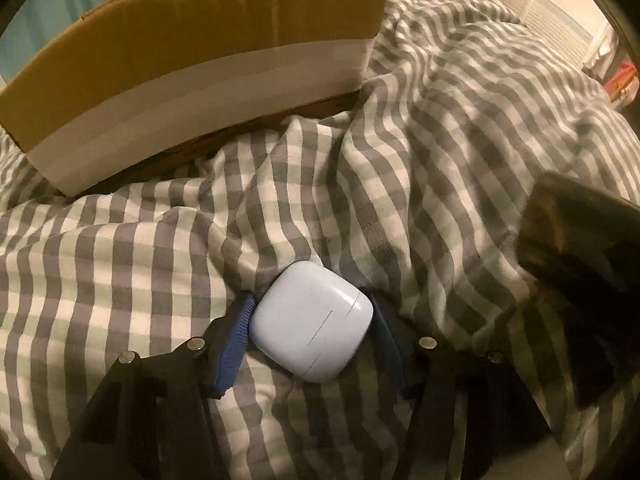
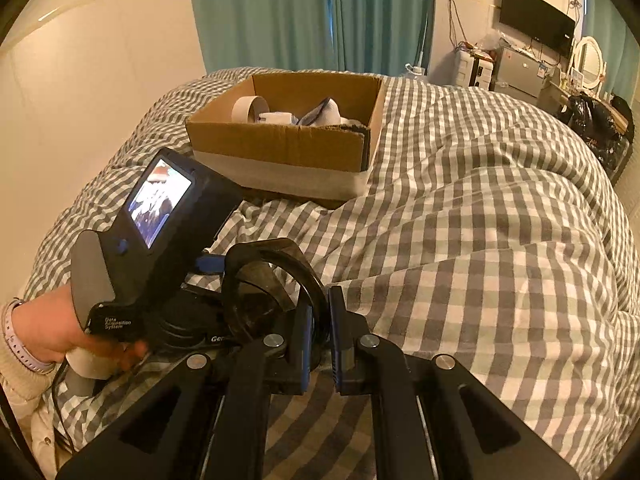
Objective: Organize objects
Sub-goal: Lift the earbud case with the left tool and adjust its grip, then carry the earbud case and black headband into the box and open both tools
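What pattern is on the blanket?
Grey and white checks. The blanket shows best in the right wrist view.

Right claw [image 2: 320, 320] pinches dark sunglasses [image 2: 264, 280] before cardboard box [image 2: 280, 148].

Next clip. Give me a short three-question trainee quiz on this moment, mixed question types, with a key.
1. True or false: the cardboard box is empty.
2. What lies between the fingers of the left gripper?
3. The right gripper is shut on: A) a phone B) dark glasses C) nothing

Key:
1. False; a tape roll and cloth items show inside.
2. The white earbud case, on the checked duvet.
3. B, the dark glasses.
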### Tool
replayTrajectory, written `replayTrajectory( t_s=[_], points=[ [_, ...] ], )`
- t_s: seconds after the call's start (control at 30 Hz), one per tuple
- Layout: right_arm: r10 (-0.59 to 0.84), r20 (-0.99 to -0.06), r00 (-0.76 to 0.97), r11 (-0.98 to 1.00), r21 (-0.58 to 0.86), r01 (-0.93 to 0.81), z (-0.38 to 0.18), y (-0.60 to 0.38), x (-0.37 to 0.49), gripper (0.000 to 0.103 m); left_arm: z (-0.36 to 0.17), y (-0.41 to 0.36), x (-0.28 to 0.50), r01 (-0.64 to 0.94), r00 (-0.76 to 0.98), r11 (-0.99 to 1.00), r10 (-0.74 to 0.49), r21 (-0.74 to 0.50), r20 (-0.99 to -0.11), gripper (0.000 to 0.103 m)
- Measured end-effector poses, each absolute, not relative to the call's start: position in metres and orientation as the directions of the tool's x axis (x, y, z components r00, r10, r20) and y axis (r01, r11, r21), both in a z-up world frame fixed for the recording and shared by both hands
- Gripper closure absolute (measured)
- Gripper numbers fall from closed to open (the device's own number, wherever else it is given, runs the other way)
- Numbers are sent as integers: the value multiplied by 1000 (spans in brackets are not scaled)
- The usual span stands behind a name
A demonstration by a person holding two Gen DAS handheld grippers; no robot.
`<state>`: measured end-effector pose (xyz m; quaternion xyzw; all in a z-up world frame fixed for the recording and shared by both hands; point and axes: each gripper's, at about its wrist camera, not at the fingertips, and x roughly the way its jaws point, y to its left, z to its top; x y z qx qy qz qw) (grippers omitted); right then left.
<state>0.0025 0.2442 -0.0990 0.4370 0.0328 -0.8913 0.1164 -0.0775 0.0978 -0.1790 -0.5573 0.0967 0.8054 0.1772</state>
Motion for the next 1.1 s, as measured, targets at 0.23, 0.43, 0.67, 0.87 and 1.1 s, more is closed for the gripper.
replayTrajectory(
  t_s=[0.23,0.43,0.67,0.87,1.1],
  points=[
    [-164,-775,-611,-973,26,228,-92,243,5,96,-143,93,-42,-402,-424,-915,154,34,-892,44],
    [-141,-753,-642,-973,-15,230,-78,238,3,96,-105,83,-31,-372,-531,-924,131,92,-837,44],
    [-132,-729,-672,-966,-58,252,-57,232,-20,96,-64,59,-52,-324,-614,-939,114,117,-781,44],
    [-150,-707,-692,-959,-67,276,-34,225,-62,96,-36,54,-94,-296,-657,-950,128,97,-743,44],
    [-173,-694,-699,-952,-65,300,-19,216,-128,96,-19,44,-162,-266,-676,-962,139,64,-724,44]
  ],
)
